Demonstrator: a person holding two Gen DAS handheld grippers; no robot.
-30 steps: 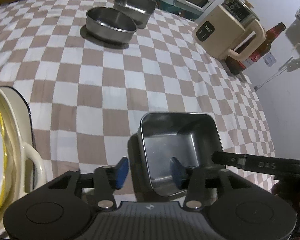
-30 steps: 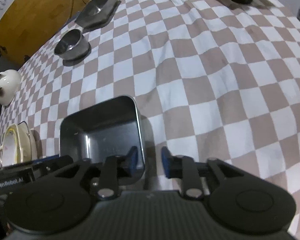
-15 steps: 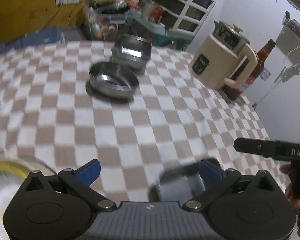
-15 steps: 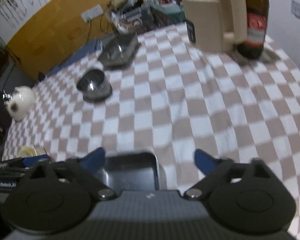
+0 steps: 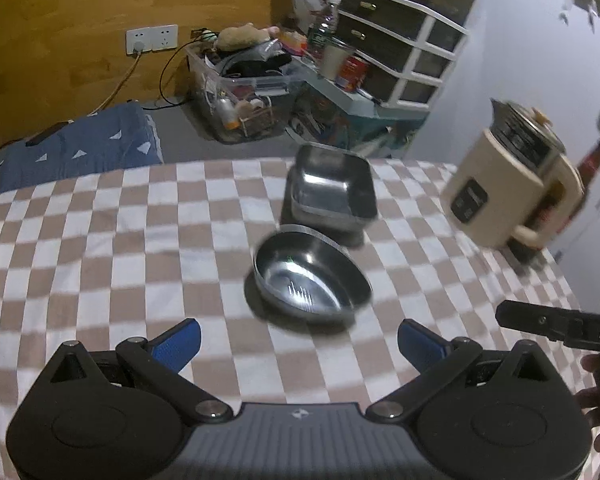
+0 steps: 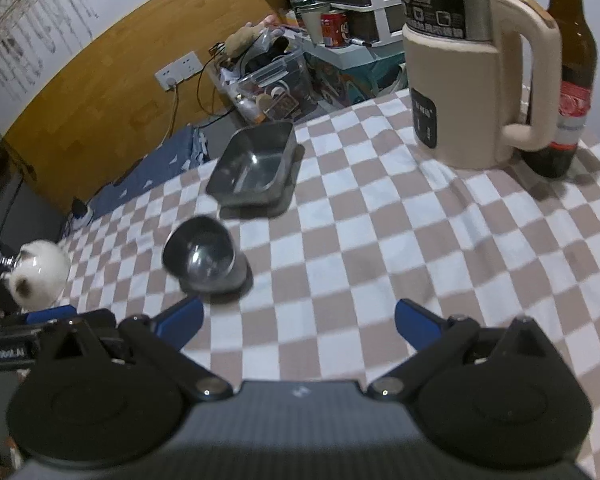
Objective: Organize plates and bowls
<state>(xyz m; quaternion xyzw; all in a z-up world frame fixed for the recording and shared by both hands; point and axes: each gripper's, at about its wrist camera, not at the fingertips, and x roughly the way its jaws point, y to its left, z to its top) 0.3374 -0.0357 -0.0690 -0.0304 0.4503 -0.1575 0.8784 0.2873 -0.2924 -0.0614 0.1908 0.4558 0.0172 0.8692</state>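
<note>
**Both grippers empty, two steel vessels left far out on the cloth**

Left gripper [image 5: 298, 344] first: through its wrist camera I see the blue pads spread wide with nothing between them, only checked tablecloth [image 5: 100, 240] below. Ahead of it sits the round stainless-steel bowl [image 5: 312, 278], and just beyond that, nearly touching it, the square stainless-steel dish [image 5: 332, 192]. A beige electric kettle [image 5: 508, 196] stands off to the right, and the tip of the other tool pokes in at the right edge.

Through the right wrist camera, the right gripper [image 6: 298, 326] is equally wide and equally empty. From here the round bowl lies ahead and to the left, with the square dish past it near the table's far edge. The kettle and a brown glass bottle [image 6: 568, 68] stand at the right.

My reading: neither the bowl nor the square dish is stacked or grouped with anything yet, so both remain to be collected. The bowl looks the nearer pick.
</note>
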